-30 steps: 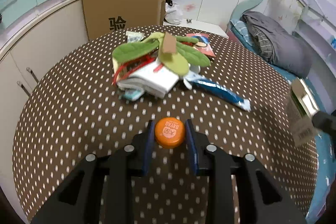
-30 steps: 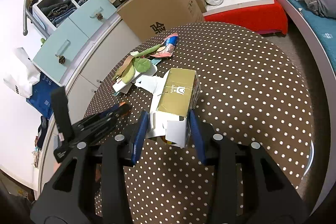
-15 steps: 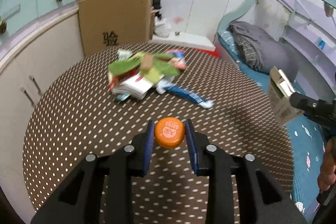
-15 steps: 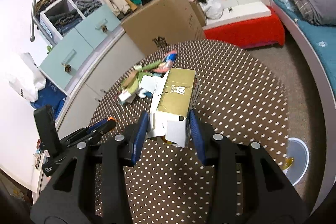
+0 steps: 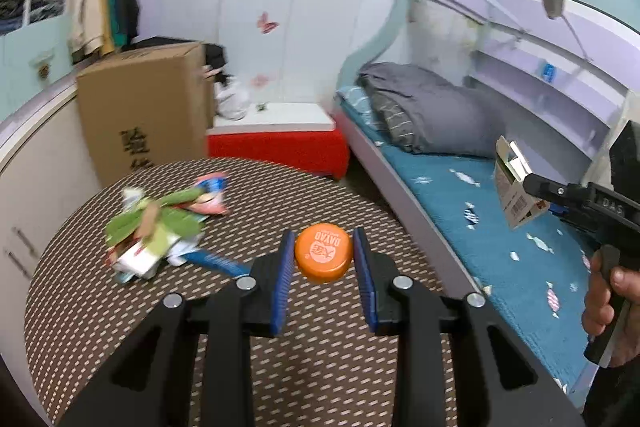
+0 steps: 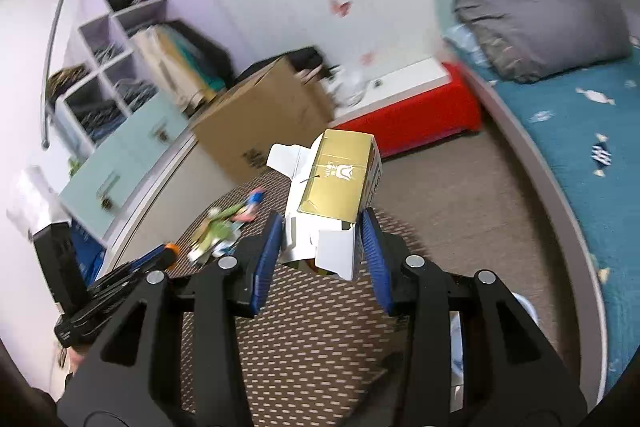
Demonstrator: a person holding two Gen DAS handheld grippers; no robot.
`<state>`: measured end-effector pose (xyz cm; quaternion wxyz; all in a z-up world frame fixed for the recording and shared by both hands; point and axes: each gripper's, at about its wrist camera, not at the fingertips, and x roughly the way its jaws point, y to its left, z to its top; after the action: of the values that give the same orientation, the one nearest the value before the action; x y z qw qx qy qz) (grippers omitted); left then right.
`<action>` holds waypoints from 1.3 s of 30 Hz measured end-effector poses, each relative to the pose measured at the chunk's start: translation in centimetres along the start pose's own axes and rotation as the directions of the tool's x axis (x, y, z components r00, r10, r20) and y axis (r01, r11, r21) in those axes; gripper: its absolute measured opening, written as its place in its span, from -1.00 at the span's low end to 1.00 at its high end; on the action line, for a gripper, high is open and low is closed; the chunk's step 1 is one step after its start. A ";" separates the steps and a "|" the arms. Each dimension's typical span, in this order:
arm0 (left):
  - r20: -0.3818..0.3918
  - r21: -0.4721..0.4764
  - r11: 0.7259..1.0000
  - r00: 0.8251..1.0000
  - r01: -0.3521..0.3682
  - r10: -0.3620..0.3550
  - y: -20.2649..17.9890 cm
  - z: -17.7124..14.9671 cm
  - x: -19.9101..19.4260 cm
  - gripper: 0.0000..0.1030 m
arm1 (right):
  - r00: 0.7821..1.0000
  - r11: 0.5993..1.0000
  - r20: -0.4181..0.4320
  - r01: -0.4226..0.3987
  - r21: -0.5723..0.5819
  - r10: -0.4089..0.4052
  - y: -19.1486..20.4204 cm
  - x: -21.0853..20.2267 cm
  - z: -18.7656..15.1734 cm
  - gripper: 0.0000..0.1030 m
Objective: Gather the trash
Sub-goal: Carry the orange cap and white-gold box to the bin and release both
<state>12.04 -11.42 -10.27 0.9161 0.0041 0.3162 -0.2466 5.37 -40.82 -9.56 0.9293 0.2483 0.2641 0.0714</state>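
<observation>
My left gripper point(image 5: 323, 259) is shut on an orange bottle cap point(image 5: 323, 258) and holds it well above the round brown polka-dot table point(image 5: 280, 339). My right gripper point(image 6: 320, 239) is shut on a gold and white carton point(image 6: 336, 195) with open flaps, held above the table's right side; it also shows in the left wrist view point(image 5: 514, 187). A pile of trash point(image 5: 160, 235) with green wrappers, white packets and a blue tube lies on the far left of the table; it is small and blurred in the right wrist view point(image 6: 220, 231).
A cardboard box point(image 5: 144, 115) stands behind the table against pale cabinets point(image 5: 32, 167). A red and white bench point(image 5: 276, 143) sits beyond. A bed with blue sheet point(image 5: 480, 227) and grey bedding point(image 5: 432, 115) runs along the right. A white bin rim point(image 6: 456, 339) shows on the floor.
Both grippers have risen and pulled back from the table, each keeping its load. The views have tilted up, so the trash pile looks smaller and farther.
</observation>
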 end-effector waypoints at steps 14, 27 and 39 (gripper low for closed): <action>-0.029 0.105 0.986 0.991 0.133 -0.130 -8.1 1.3 3.2 -0.44 | 0.981 0.967 -0.021 0.193 0.168 -0.192 -11.2 -2.1 -1.7 -0.22; -0.148 0.153 0.970 0.975 0.189 -0.167 -13.0 -0.2 8.4 -0.44 | 0.960 0.915 -0.192 0.257 0.312 -0.204 -18.4 3.6 -6.0 0.40; -0.326 0.211 0.937 0.923 0.280 -0.203 -18.5 -3.1 15.7 -0.44 | 0.954 0.846 -0.164 0.300 0.442 -0.252 -22.4 0.5 -6.9 0.74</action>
<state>12.45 -34.22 -19.15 0.8118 0.1189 0.4150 -0.3931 2.20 -57.19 -26.00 0.8295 0.4176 0.3524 -0.1156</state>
